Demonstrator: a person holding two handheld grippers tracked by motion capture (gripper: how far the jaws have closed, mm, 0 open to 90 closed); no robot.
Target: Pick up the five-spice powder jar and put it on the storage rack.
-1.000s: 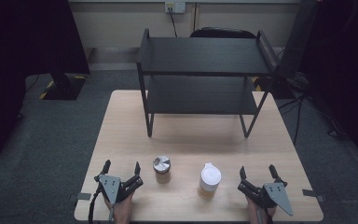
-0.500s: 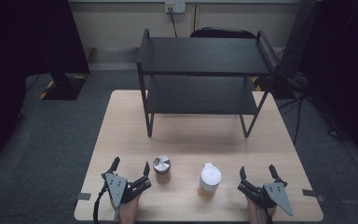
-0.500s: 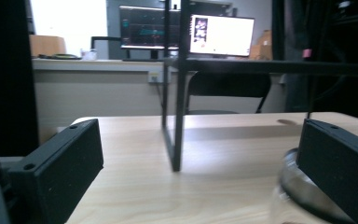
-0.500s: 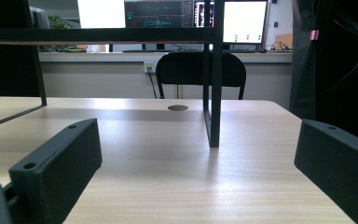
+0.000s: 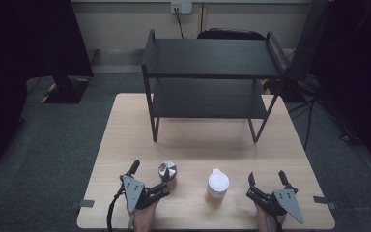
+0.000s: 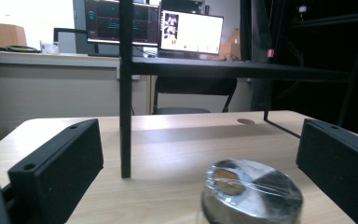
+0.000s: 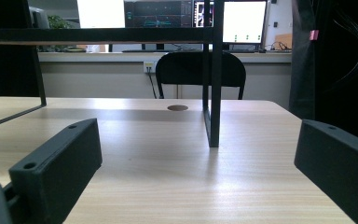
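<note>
A small jar with a shiny silver lid [image 5: 167, 171] stands near the table's front, left of centre. My left gripper [image 5: 149, 178] is open just left of it, and one finger reaches the jar's near side. In the left gripper view the jar [image 6: 251, 196] sits low between the two black jaws, closer to the right one, untouched. A white-lidded cup [image 5: 218, 186] stands to the jar's right. My right gripper [image 5: 266, 180] rests open at the front right, apart from the cup. Its own view has only bare tabletop between the jaws of the right gripper [image 7: 198, 140].
A black two-tier rack [image 5: 212, 72] stands on the far half of the wooden table [image 5: 125, 125], both shelves bare. One rack post [image 6: 126, 93] rises ahead of the left gripper, another post [image 7: 213, 93] ahead of the right. A chair [image 7: 200, 70] and monitors lie beyond the table.
My left gripper has shifted right and turned toward the silver-lidded jar, so the jar now lies between its jaws. The right gripper, jar and cup have stayed put.
</note>
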